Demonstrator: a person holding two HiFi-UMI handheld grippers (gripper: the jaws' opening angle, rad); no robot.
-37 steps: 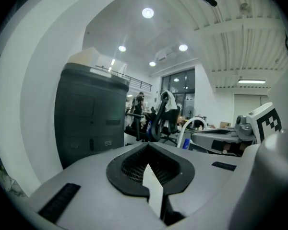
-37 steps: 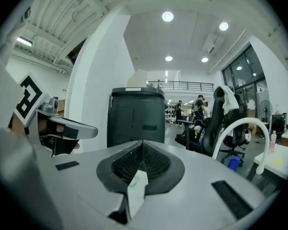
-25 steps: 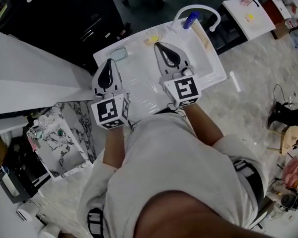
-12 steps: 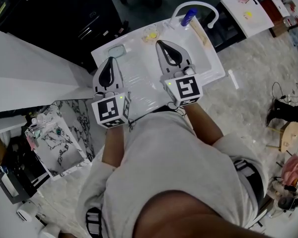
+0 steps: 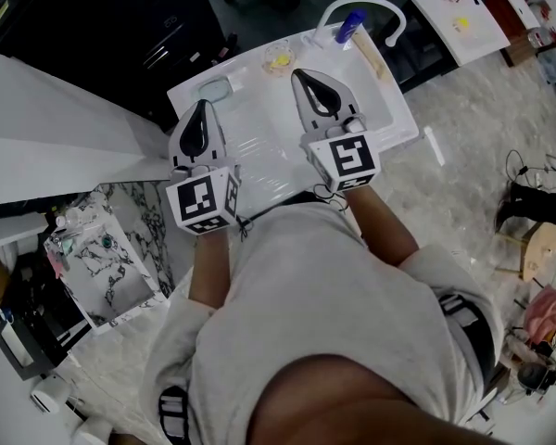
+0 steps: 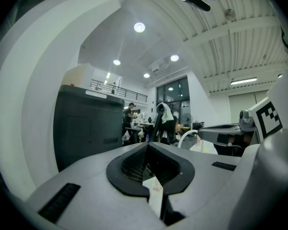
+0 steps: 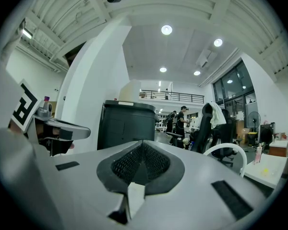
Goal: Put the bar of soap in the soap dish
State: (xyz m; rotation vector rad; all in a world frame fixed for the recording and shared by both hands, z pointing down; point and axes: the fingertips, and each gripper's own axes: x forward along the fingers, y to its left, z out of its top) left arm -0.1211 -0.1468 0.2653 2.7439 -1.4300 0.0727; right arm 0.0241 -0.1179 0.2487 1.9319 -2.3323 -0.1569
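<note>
Little has shifted over the last second. Both grippers hang at the same spots above the counter. Only the head view has drifted a touch, so the counter sits slightly higher in it.

Nearest: left gripper (image 5: 201, 117) and right gripper (image 5: 304, 82), side by side, pointing level and away from the person. On both, the jaws are pressed together at the tips, and neither gripper view shows anything between them. Both empty.

Below them: white counter (image 5: 259, 137), glossy, bare under the jaws.

Further out, just ahead of the left gripper: soap dish (image 5: 213, 89), as I take it. It is a pale rounded rectangle with a raised rim and looks empty.

Far edge, ahead of the right gripper and well apart from the dish: bar of soap (image 5: 278, 60), most likely. It is a small yellow lump that seems to rest on or in something clear; too small to tell.

Beyond: white arched faucet (image 5: 361, 9), with a blue-capped bottle (image 5: 353, 28) beside it.

Handling, as a guess: the soap is light and stiff but waxy-slick, apt to squirt out of a hard pinch. The jaws must open first. Take it across its narrow sides, pads low and square to the flats, with a modest squeeze. The right gripper is the nearer one.
</note>
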